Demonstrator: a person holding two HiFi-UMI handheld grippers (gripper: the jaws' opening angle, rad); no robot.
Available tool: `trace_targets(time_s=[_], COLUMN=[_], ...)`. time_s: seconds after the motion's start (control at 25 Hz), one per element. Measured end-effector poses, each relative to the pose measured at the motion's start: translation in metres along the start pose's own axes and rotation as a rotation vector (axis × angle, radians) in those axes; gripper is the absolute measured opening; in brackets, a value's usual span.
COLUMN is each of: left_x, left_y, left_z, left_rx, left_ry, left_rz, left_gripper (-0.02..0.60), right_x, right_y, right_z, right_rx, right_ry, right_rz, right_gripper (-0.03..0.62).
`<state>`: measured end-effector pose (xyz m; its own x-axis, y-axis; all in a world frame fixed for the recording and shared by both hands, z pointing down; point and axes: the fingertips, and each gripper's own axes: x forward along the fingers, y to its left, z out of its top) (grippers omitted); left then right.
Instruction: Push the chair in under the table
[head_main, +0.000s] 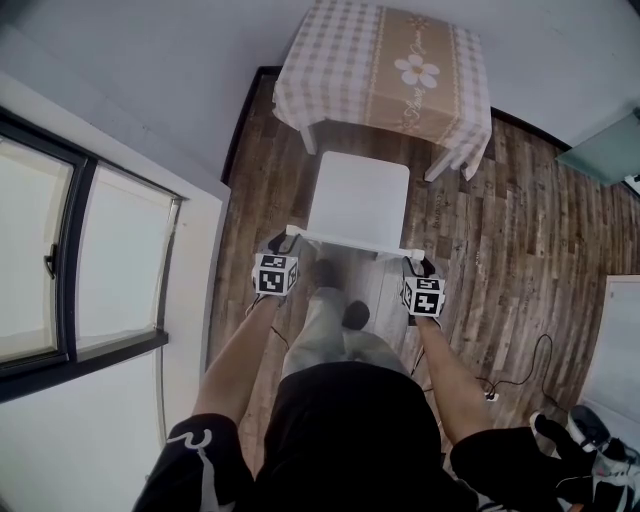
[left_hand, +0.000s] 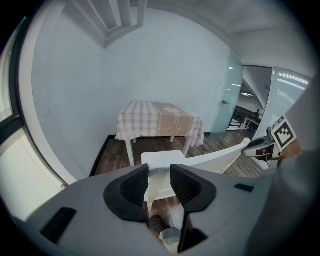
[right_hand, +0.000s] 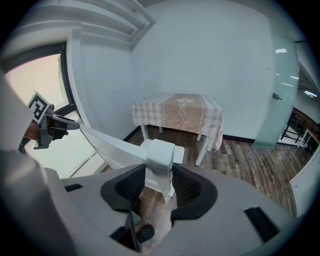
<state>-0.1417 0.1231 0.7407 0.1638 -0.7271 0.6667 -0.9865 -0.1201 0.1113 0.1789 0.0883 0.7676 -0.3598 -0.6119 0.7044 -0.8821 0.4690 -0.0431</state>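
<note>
A white chair (head_main: 360, 195) stands on the wood floor with its seat toward a table (head_main: 385, 65) covered by a checked cloth with a flower runner. The seat's front edge lies just short of the table's near edge. My left gripper (head_main: 284, 242) is shut on the left top corner of the backrest (left_hand: 156, 176). My right gripper (head_main: 416, 264) is shut on the right top corner (right_hand: 161, 159). In the left gripper view the post sits between the left gripper's (left_hand: 160, 182) dark pads. The right gripper view shows the right gripper's (right_hand: 159, 186) pads against the post.
A white wall and a dark-framed window (head_main: 60, 260) run along the left. A cable (head_main: 520, 375) lies on the floor at the right, near a white panel (head_main: 622, 340). The person's legs (head_main: 335, 325) stand right behind the chair. A glass door (left_hand: 227, 95) is beyond the table.
</note>
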Motion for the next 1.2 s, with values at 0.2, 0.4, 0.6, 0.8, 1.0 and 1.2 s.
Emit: trace_targets(time_s=[0.2,0.4,0.6,0.8,1.0,1.2], left_x=[0.006,0.012,0.018,0.023,0.031,0.036], left_y=[0.001,0.002,0.008,0.012,0.016,0.021], left_z=[0.006,0.013,0.020,0.024,0.031,0.042], left_rx=[0.002,0.004,-0.003,-0.011,-0.006,0.000], left_ry=[0.007,0.017,0.022,0.034,0.038,0.030], left_rz=[-0.006,-0.015,-0.007,-0.014,-0.021,-0.030], left_gripper=[0.137,0.137,0.137,0.137,0.137,0.137], right_x=[0.005,0.009,0.015,0.020,0.026,0.030], right_y=[-0.004,-0.008,-0.007,-0.007,-0.009,-0.009], right_z=[0.006,0.011,0.018,0.023,0.028,0.038], right_rx=[0.013,0.030,0.042,0.051,0.055,0.060], right_ry=[0.010,0.027,0.037,0.042,0.050,0.041], right_rz=[-0.001,-0.006,-0.007,-0.014,-0.012,-0.013], right_gripper=[0.176,0.176,0.176,0.176,0.176,0.176])
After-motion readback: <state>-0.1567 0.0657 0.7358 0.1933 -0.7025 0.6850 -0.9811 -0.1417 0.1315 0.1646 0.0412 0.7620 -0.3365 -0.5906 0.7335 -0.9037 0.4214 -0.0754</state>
